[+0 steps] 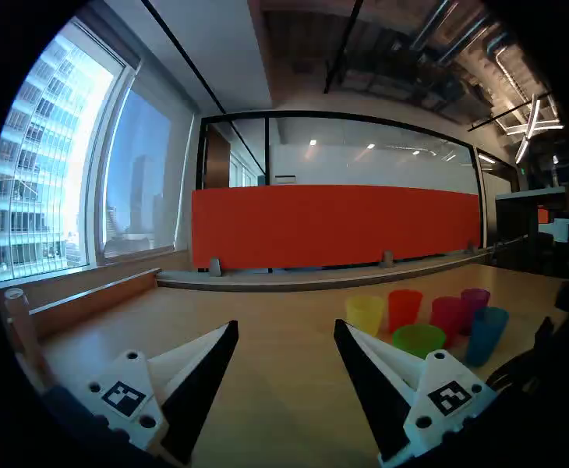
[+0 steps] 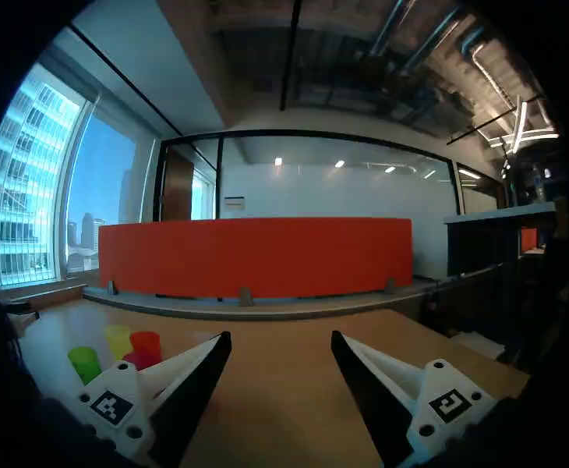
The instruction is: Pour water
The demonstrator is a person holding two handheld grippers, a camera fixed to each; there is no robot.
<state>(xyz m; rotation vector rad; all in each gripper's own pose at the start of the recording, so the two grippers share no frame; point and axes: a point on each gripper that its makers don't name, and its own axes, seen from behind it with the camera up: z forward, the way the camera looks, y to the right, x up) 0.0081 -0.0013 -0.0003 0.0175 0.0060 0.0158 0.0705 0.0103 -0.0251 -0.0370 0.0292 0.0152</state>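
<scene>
In the left gripper view, several plastic cups stand grouped on the wooden table (image 1: 284,374) ahead and to the right: a yellow cup (image 1: 365,313), an orange cup (image 1: 404,309), a pink cup (image 1: 446,318), a purple cup (image 1: 475,304), a blue cup (image 1: 485,334) and a low green cup (image 1: 418,339). My left gripper (image 1: 286,334) hangs open just above the table, left of the cups, with nothing between its fingers. In the right gripper view my right gripper (image 2: 280,343) is open and holds nothing; a green cup (image 2: 85,363), yellow cup (image 2: 118,340) and orange cup (image 2: 146,343) stand at its lower left.
An orange divider panel (image 1: 331,225) runs along the table's far edge. Large windows (image 1: 43,187) line the left wall, with a wooden ledge (image 1: 90,296) below them. A dark counter (image 2: 503,249) stands to the right beyond the table's edge.
</scene>
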